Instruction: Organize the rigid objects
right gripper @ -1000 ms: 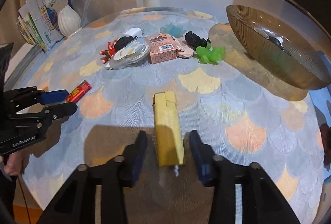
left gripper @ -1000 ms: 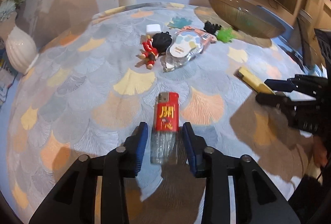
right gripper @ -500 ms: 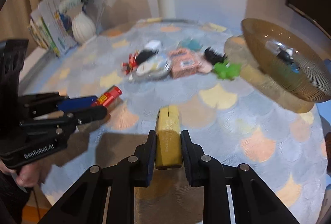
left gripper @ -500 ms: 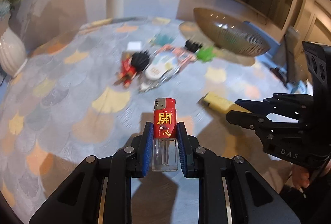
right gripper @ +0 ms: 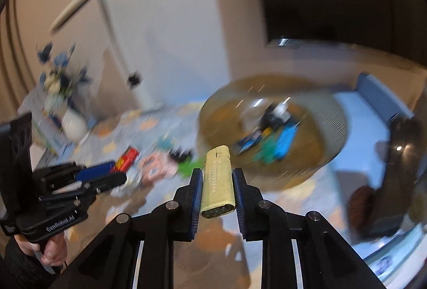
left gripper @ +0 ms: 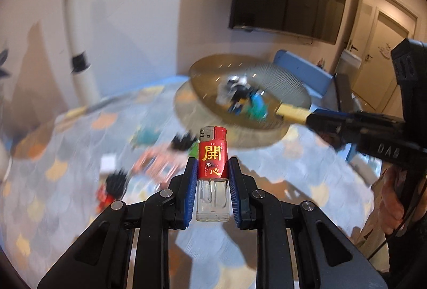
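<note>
Pinching the red lighter (left gripper: 212, 155) in the left gripper (left gripper: 212, 191) and the yellow lighter (right gripper: 217, 176) in the right gripper (right gripper: 216, 194), both should clear the bowl's (right gripper: 328, 155) rim before releasing.

Round table (left gripper: 66, 182) w/ patterned cloth, bowl (left gripper: 293, 91), blurred small toys (left gripper: 114, 182), vase (right gripper: 73, 126)

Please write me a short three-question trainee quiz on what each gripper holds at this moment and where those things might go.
1. True or false: the left gripper grips a red lighter with a clear plastic base.
2. The right gripper holds: A) a green toy, B) a pale yellow lighter, C) nothing.
3. Fill in: several small things already lie in the ribbed amber glass ____.

Key: 1 true; 2 B; 3 bowl.
</note>
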The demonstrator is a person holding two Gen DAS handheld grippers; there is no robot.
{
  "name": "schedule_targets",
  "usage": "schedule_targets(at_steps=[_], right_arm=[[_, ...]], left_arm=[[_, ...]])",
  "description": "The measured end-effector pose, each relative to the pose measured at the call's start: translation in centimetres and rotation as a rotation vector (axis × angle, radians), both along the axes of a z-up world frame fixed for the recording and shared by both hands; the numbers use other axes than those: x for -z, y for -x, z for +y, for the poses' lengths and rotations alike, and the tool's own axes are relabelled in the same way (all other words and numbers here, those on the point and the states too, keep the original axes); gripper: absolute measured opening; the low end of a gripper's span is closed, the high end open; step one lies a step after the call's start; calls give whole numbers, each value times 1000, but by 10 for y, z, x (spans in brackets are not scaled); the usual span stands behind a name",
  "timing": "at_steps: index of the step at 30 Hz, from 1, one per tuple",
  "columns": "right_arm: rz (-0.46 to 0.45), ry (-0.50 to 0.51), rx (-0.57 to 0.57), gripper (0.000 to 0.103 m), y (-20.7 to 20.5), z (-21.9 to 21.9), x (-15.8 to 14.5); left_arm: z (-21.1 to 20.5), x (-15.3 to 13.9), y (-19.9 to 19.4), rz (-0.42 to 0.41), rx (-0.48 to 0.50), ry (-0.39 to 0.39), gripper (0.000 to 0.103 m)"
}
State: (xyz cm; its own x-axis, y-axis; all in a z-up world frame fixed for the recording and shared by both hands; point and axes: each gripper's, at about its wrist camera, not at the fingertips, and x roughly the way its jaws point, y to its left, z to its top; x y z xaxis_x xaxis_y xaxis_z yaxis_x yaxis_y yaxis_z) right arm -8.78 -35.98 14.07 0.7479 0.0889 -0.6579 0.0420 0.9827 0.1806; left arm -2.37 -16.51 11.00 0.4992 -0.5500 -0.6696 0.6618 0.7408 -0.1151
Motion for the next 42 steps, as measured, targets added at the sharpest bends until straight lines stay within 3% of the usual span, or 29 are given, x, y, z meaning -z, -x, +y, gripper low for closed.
schedule_targets(at_steps=[3, 7, 12, 18, 20, 21, 22, 24, 27, 29, 30, 36, 39, 42], right_arm=[[-46, 23, 69, 22, -3, -23, -19], [13, 57, 166, 22, -27, -48, -12], [136, 59, 214, 22, -54, -68, 17], [196, 122, 251, 22, -69, -76, 34], [195, 134, 269, 22, -71, -80, 34], [183, 123, 275, 24, -71, -82, 33], [172, 111, 283, 26, -69, -84, 30], [142, 82, 299, 50, -63, -87, 23], [79, 75, 309, 54, -51, -82, 9], [60, 57, 284, 54, -46, -73, 3], [45, 44, 260, 54, -42, -65, -2], [-35, 56, 104, 57, -26, 4, -27], [-58, 55, 14, 58, -21, 42, -33], [-52, 37, -60, 63, -18, 74, -28]], left_arm=[[-25, -14, -15, -20, 7, 15, 20], [-61, -19, -38, 0, 5, 32, 20], [-108, -1, -62, 57, 18, -2, 20], [-139, 24, -74, 97, 37, -41, 20], [-143, 31, -78, 101, 13, -61, 30], [-145, 33, -82, 109, -11, -79, 41], [-143, 34, -85, 119, -33, -87, 41], [-133, 32, -87, 133, -41, -60, 41], [-106, 16, -82, 133, -57, -2, 45], [-79, 0, -72, 112, -76, 36, 67], [-70, -6, -69, 98, -90, 44, 85], [18, -51, -24, -53, -217, 105, 86], [66, -66, -6, -83, -288, 158, 87], [103, -68, 8, -98, -354, 179, 95]])
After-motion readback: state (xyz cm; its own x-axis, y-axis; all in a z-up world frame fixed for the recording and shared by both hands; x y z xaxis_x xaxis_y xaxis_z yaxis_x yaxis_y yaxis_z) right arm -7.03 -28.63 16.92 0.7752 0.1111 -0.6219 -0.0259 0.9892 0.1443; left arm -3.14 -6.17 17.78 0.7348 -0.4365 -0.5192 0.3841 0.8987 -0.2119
